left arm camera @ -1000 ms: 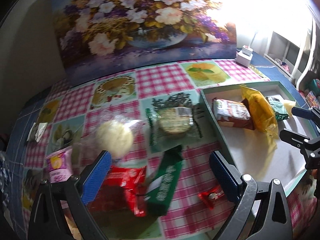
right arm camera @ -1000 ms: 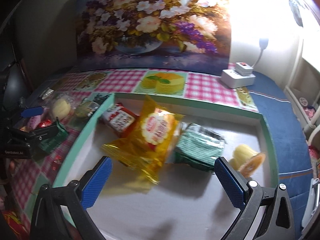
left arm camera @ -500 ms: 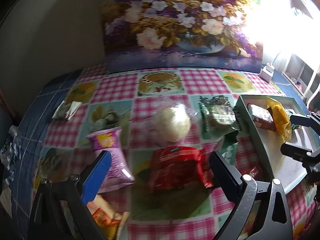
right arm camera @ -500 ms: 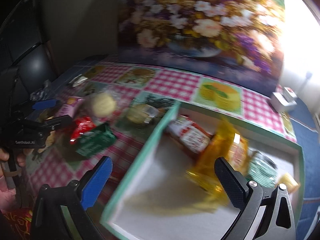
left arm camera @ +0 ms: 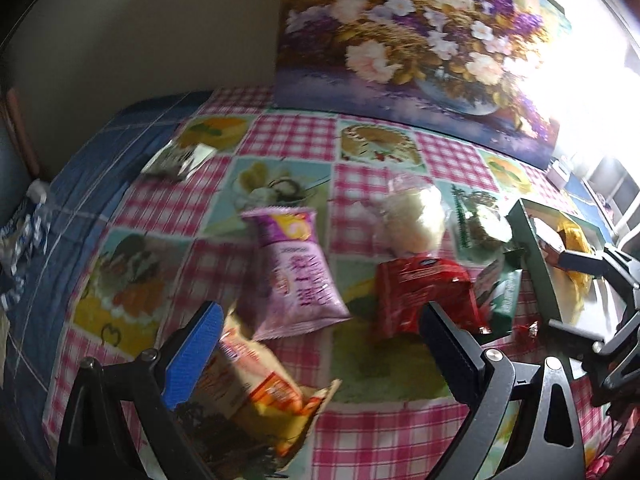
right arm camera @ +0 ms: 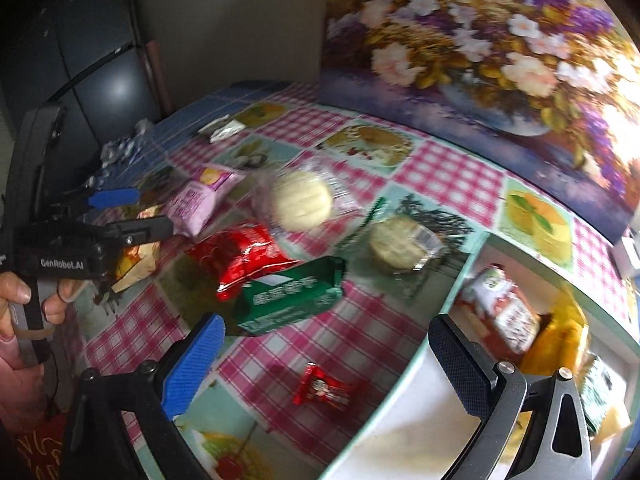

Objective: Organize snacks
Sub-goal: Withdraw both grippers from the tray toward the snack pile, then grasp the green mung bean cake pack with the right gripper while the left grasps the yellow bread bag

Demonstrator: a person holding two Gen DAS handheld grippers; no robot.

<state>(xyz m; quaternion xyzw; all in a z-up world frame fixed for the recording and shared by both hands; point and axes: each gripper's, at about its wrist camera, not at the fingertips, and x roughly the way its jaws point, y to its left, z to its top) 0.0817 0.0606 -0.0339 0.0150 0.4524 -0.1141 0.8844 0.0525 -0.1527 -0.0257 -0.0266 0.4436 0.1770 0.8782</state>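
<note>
Blurred fisheye views, window glare blowing out right.

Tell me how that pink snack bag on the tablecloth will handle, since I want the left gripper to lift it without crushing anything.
The pink snack bag looks puffed, so it is probably light and will give under the fingers. Its film looks glossy, so it may slip; a crimped end seems safer. It lies flat, partly over the orange packet, so it should slide, not roll. The left gripper stands open.

pink packet (left arm camera: 294, 276) flat | red pack (left arm camera: 424, 292) beside (blurred) | green box (right arm camera: 292, 300) tilted
</note>
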